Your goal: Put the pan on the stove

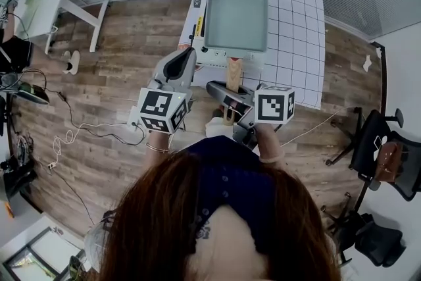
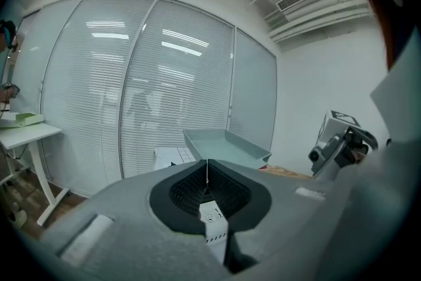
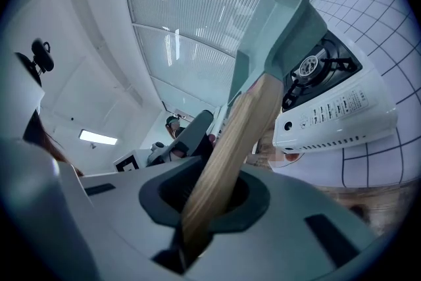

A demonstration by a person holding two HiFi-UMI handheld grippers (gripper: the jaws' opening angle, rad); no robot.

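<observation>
Wooden handle [image 3: 230, 141] of the pan [image 1: 235, 16] is pinched by the right gripper [image 3: 204, 207], so the pan is carried tilted just above the stove [image 3: 335, 102]; the left gripper [image 2: 207, 193], near the stove, is held with jaws pressed together, empty.

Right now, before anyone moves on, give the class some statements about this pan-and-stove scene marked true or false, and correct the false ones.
1. The right tongs are clamped on the wooden handle of the pan. True.
2. The left tongs are open around the pan's rim. False: they are shut with nothing between them, apart from the pan.
3. The pan is round. False: it is rectangular with straight walls.
4. The stove stands on a white gridded surface. True.
5. The stove's body is black. False: it is white, with a dark burner grate.
</observation>
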